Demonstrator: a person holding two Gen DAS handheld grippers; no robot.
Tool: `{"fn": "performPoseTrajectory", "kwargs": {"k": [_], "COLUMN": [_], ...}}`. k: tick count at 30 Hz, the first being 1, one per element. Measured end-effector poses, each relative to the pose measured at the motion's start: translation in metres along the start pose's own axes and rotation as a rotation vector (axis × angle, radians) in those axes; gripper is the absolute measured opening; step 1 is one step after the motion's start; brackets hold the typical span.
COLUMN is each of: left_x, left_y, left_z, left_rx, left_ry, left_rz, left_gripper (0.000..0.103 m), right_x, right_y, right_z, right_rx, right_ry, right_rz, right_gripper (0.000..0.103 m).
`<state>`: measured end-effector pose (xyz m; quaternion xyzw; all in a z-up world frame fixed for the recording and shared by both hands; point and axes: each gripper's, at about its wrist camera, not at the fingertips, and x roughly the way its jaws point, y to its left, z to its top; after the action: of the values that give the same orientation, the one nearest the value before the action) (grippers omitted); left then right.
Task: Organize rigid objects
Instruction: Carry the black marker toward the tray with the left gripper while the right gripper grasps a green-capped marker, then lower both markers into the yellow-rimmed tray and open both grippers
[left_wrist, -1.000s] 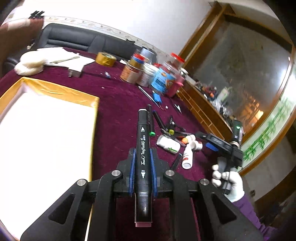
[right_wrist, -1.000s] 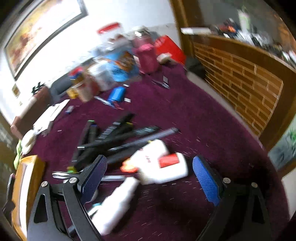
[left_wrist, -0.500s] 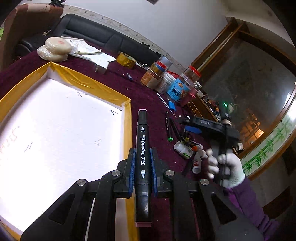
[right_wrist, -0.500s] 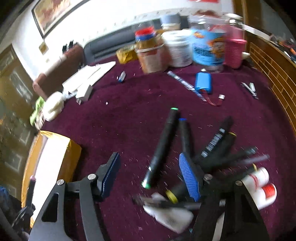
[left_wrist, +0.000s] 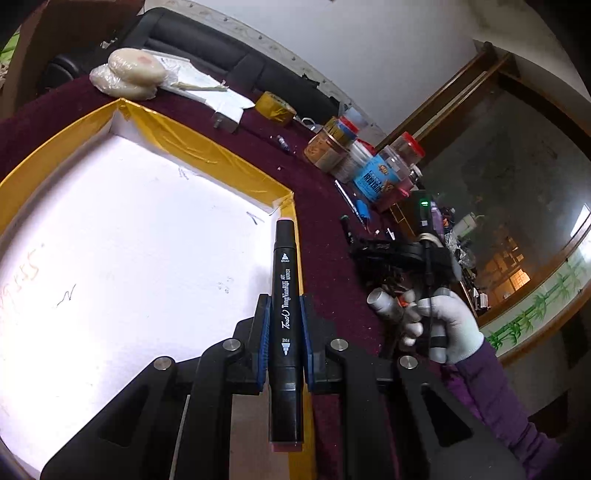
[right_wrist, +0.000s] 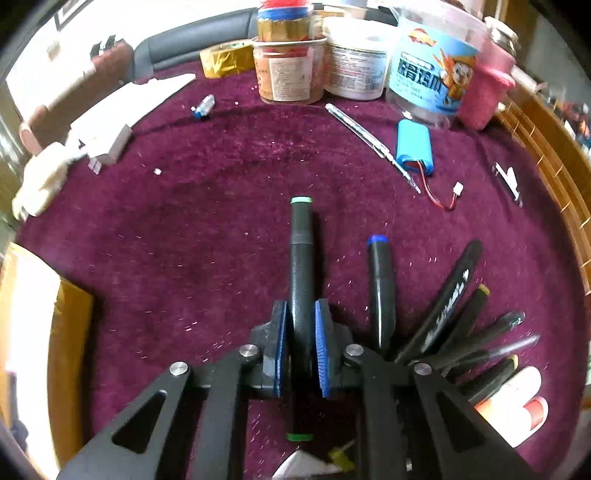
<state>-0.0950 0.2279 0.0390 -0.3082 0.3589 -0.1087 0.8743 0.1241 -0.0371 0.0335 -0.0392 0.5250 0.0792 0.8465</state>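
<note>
My left gripper is shut on a black marker with pink caps, held over the right gold rim of the white tray. In the right wrist view my right gripper points down at the purple cloth, its jaws closing on a black marker with green caps; the blue pads flank the barrel and touch it. A blue-capped marker lies just right of it. Further right, several more markers fan out, with a white bottle beside them. A gloved hand holds the right gripper.
Jars and tubs stand along the far side of the table, with a blue battery pack and a thin pen in front of them. A gold tape roll, papers and a wrapped bun lie beyond the tray. A wooden ledge borders the table's right edge.
My right gripper swung from the white bottles over to the markers and closed its wide-open jaws around the green-capped one. My left gripper carried the pink-capped marker leftward to the tray's rim.
</note>
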Motion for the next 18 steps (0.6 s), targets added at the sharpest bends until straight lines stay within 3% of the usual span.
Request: {"fn": "performPoseTrajectory", "kwargs": {"k": [6,10,18], "left_x": [0.001,-0.005,0.008], "left_y": [0.003,0.002,-0.009], "left_z": [0.003,0.008,0.044], "left_rx": [-0.009,-0.001,0.042], "left_ry": [0.029,0.018,0.064], "left_rz": [0.02,0.029,0.046], "left_gripper": [0.012,0.012,0.012], "right_x": [-0.038,-0.058,-0.057], "right_y": [-0.004,0.002,0.028], "right_z": [-0.006,-0.009,-0.017], "right_rx": [0.039,0.065,0.143], "right_ry": [-0.08,-0.107,-0.021], "right_rz": [0.135,0.287,0.607], "right_gripper": [0.013,0.013,0.013]}}
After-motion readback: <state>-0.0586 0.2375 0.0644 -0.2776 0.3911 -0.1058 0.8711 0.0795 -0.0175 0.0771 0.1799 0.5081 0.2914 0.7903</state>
